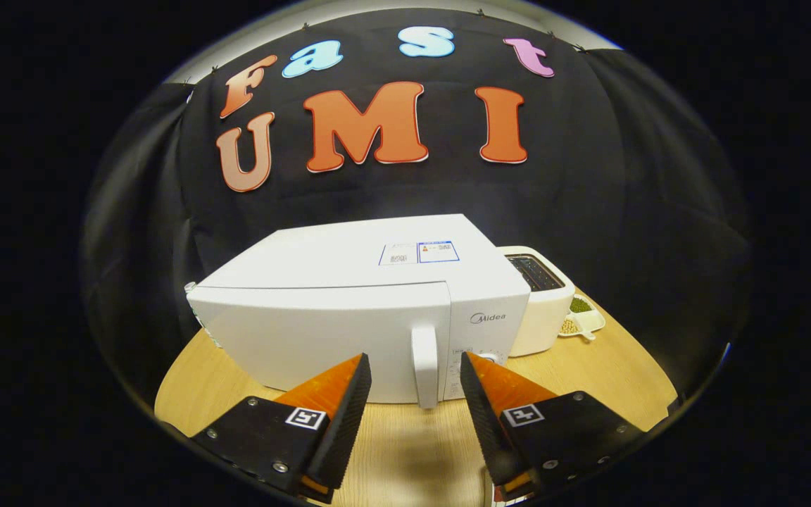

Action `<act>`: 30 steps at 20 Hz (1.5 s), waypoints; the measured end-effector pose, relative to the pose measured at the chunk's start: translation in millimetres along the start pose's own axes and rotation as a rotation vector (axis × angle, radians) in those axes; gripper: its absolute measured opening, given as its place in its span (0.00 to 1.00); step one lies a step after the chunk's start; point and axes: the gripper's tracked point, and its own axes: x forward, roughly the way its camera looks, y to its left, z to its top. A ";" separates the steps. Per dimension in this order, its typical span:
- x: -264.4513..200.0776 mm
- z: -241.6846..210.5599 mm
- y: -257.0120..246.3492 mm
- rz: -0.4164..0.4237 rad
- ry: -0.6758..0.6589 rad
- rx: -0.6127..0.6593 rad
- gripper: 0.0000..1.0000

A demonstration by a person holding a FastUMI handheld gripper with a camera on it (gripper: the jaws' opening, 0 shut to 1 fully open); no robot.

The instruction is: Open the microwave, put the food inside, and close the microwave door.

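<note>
Though the microwave (349,310) stood in plain sight, its lower right front was hidden behind the right finger, so the dial (491,358) there showed as a sliver, and the small print beside it was too fine to make out. Behind the microwave's left rear corner a pale object (191,287) peeked out, too cut off to identify. Right of the microwave, touching or just beside it, sat a white toaster (539,296), and past that a small white dish (583,318) with green and yellowish contents, hard to tell further.

The tabletop (405,451) was light wood with a rounded edge, and black cloth hung behind the microwave as the booth's wall.

The microwave's door was closed, its white upright handle (425,365) at the door's right edge. The claw (415,377) was spread wide and gripped nothing; its orange-and-black fingers (335,394) pointed at the microwave's front, one on each side of the handle, which lay in the gap between the tips and just ahead of them. Whether the tips touched the door could not be told. No food was seen between the fingers.
</note>
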 end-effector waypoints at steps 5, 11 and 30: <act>26.3 -13.6 -2.7 -0.026 0.006 -0.039 0.57; 43.2 -28.1 -6.2 -0.056 0.014 -0.033 0.27; 57.5 -49.8 -5.4 -0.063 0.093 -0.008 0.12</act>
